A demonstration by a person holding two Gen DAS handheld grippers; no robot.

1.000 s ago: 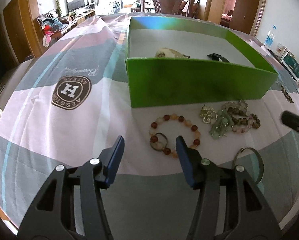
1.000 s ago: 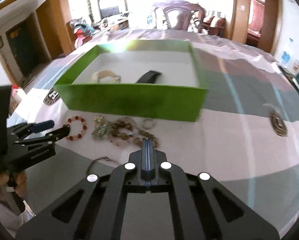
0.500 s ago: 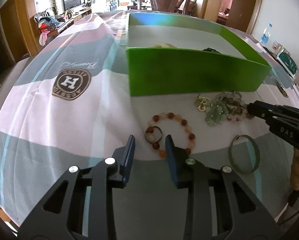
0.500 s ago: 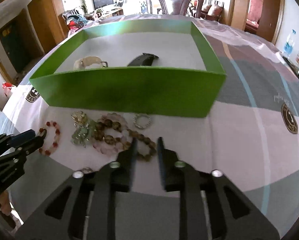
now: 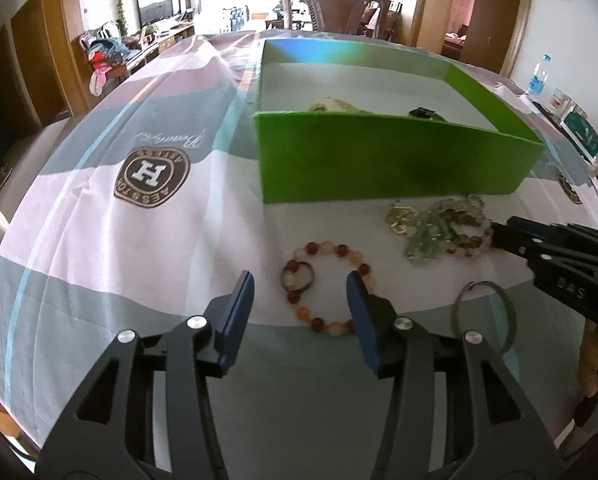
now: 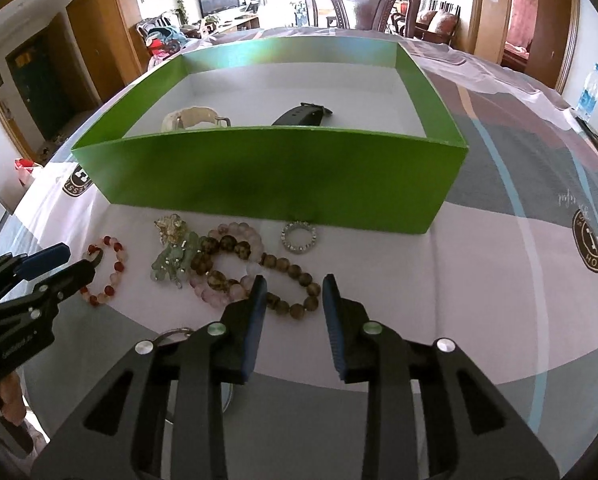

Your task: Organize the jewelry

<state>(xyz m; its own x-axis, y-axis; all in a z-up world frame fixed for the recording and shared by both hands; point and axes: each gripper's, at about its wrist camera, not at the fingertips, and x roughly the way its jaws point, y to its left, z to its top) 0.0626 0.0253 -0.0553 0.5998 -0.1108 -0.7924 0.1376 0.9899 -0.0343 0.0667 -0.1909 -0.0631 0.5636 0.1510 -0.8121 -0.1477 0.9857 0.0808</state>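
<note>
A green box stands on the tablecloth; inside lie a cream watch and a black watch. In front of it lie a red-and-orange bead bracelet, a dark ring, a gold brooch, a green pendant, a pile of brown and pink bead bracelets and a small sparkly ring. My left gripper is open over the red bracelet. My right gripper is open over the brown beads.
A thin metal bangle lies at the near right on the grey band of the cloth. A wooden chair stands beyond the table. A water bottle and cards sit at the far right edge.
Both grippers came down closer to the jewelry. The left jaws narrowed, then opened wide again around the red bracelet. The right jaws went from shut to open over the brown beads.
</note>
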